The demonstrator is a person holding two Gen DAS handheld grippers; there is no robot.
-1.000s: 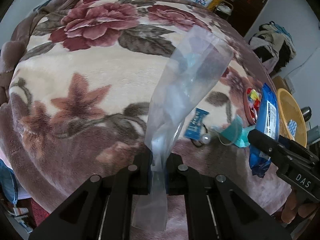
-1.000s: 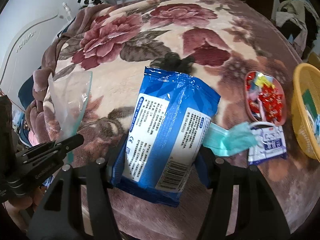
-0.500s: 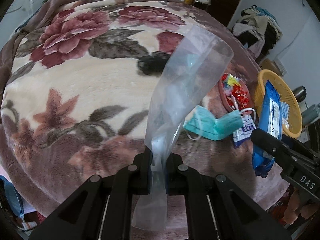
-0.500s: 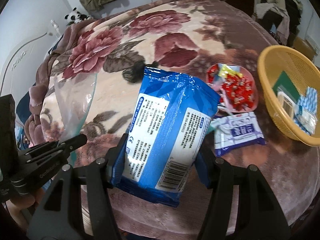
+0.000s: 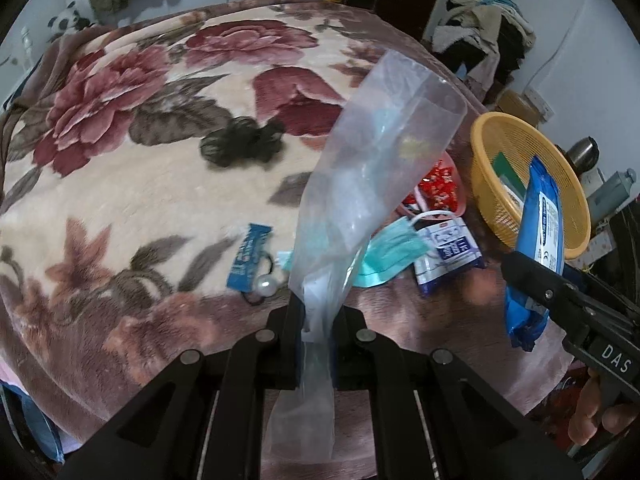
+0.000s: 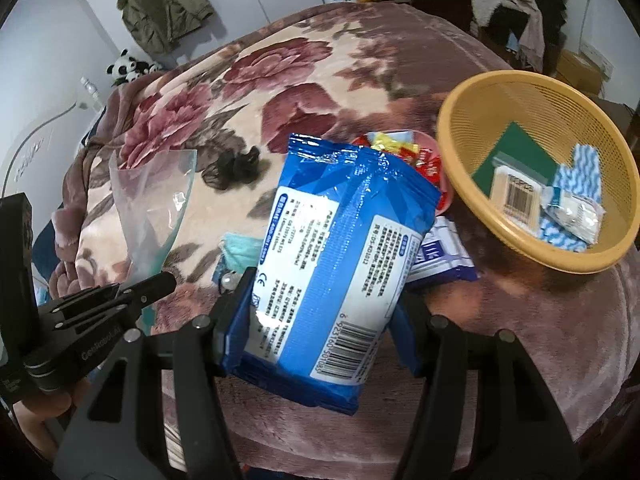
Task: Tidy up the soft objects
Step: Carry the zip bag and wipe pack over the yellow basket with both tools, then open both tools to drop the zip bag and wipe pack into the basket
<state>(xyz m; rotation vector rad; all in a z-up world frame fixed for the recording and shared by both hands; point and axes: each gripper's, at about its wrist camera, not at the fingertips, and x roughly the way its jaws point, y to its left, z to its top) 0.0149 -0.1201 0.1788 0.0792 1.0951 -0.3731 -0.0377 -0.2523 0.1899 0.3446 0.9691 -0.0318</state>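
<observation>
My left gripper [image 5: 316, 316] is shut on a clear plastic bag [image 5: 372, 168] that stands up from its jaws above the flowered blanket [image 5: 120, 152]. The same bag [image 6: 154, 208] shows at the left of the right wrist view. My right gripper [image 6: 324, 300] is shut on a blue pack of wet wipes [image 6: 340, 256], held upright over the blanket; the pack [image 5: 538, 248] also appears at the right of the left wrist view. A yellow basket [image 6: 472, 184] with several small packs sits to the right. On the blanket lie a teal face mask [image 5: 394, 254] and a small blue-white tissue pack [image 5: 450, 252].
A pink dish of red candies [image 5: 438, 190] sits beside the basket [image 5: 486, 184]. A black hair scrunchie [image 5: 240, 144], a blue sachet [image 5: 250, 256] and a pearl hair tie [image 5: 266, 286] lie on the blanket. Piled clothes and a dark door stand behind the bed.
Both grippers have swung to the right with their loads, so the basket, candy dish and mask have come further into view. Both grips are unchanged.
</observation>
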